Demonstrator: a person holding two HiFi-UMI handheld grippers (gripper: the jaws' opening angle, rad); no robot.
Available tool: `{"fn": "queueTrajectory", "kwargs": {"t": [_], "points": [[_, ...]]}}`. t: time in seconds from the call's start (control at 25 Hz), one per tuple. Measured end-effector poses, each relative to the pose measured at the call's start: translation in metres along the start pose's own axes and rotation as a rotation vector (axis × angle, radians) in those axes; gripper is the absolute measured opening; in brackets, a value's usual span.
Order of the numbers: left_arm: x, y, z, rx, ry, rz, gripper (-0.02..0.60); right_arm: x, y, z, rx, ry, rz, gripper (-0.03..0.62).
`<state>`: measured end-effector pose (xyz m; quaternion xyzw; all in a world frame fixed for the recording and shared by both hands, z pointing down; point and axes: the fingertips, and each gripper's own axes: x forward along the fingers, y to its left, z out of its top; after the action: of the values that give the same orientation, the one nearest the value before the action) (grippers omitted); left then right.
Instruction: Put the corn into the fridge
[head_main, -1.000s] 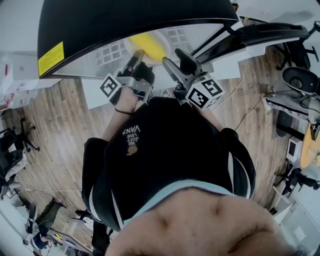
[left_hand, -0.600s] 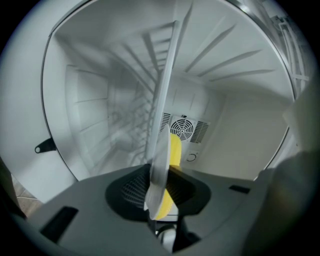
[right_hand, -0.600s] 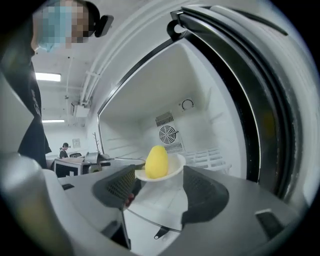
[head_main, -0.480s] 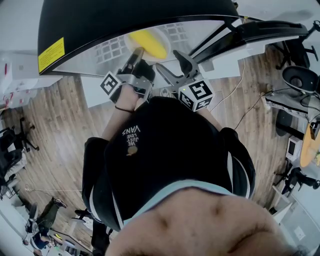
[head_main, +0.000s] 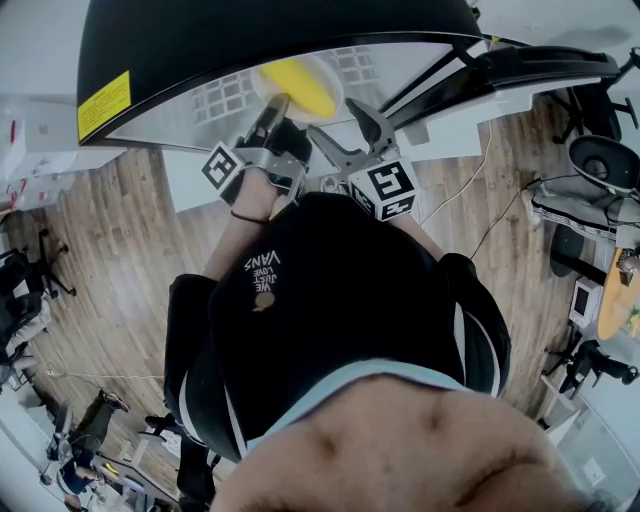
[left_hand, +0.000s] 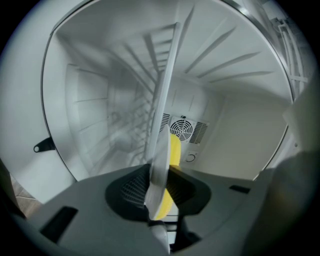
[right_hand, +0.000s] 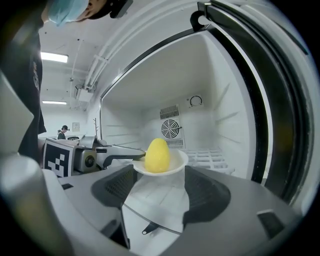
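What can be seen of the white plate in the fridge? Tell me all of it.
The plate is small, round, shallow, plain glossy white. It is held level inside the open fridge, with yellow corn lying in it. The left gripper pinches its rim from one side. Whether its underside rests on anything cannot be told.

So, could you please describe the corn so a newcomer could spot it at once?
Look into the open white fridge, with the round fan grille on its back wall. In front of that, the left tool holds a white dish by its rim. The corn is the yellow lump on it, the only coloured thing there.
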<state>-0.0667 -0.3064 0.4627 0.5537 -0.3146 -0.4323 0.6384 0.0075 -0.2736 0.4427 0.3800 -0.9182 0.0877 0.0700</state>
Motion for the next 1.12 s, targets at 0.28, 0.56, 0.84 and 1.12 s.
{"fn": "queueTrajectory", "kwargs": {"t": [0.28,0.56,0.84,1.12], "points": [[0.001,0.002,0.000,-0.010,0.003,-0.009,0.075,0.005,-0.002,-0.006,-0.037,0.028,-0.018,0.310],[0.001,0.002,0.000,-0.024,0.006,-0.020,0.080,0.008,-0.003,-0.007,-0.033,0.030,-0.031,0.310],[0.001,0.001,-0.001,-0.029,0.012,-0.034,0.089,0.009,-0.004,-0.007,-0.018,0.034,-0.036,0.310],[0.002,0.000,-0.001,-0.025,0.015,-0.047,0.106,0.011,-0.004,-0.007,-0.014,0.037,-0.032,0.310]]}}
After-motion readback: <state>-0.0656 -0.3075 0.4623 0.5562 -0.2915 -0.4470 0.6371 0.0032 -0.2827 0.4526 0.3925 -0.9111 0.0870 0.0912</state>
